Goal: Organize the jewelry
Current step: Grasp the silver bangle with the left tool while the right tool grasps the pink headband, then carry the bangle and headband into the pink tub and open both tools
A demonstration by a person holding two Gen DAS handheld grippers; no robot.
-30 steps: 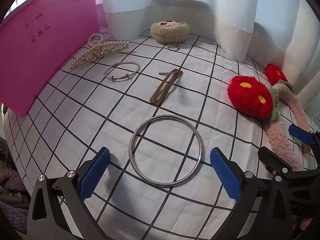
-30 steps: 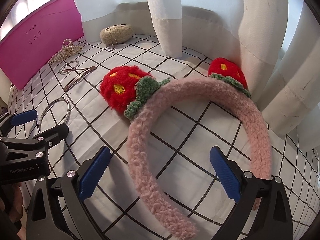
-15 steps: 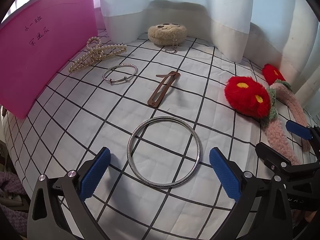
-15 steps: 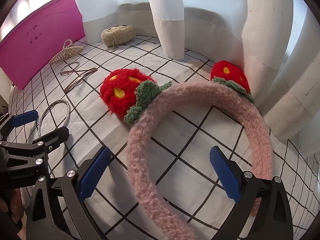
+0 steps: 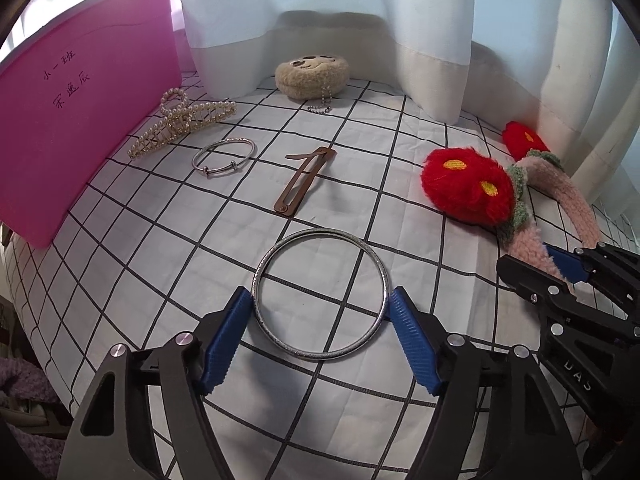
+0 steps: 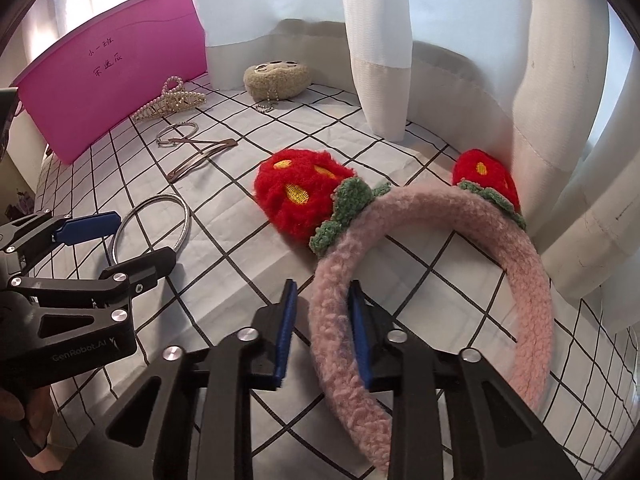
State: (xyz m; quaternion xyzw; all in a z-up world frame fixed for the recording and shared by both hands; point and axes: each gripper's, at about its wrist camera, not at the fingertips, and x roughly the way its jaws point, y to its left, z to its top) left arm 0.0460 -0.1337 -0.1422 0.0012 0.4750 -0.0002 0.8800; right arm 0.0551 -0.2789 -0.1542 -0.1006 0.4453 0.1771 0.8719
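Observation:
A large silver bangle lies on the checked cloth. My left gripper has closed on it, with a blue pad touching each side of the ring. The bangle also shows in the right wrist view. A pink fuzzy headband with two red strawberries lies at the right. My right gripper is shut on the headband's left arm. The headband also shows in the left wrist view, with the right gripper on it.
A pink box stands at the left. Near it lie a pearl claw clip, a small silver bracelet and a brown hair clip. A beige plush charm lies by the white curtain.
Both grippers have closed from wide open: the left onto the large bangle, the right onto the headband's left arm. Nothing else has moved.

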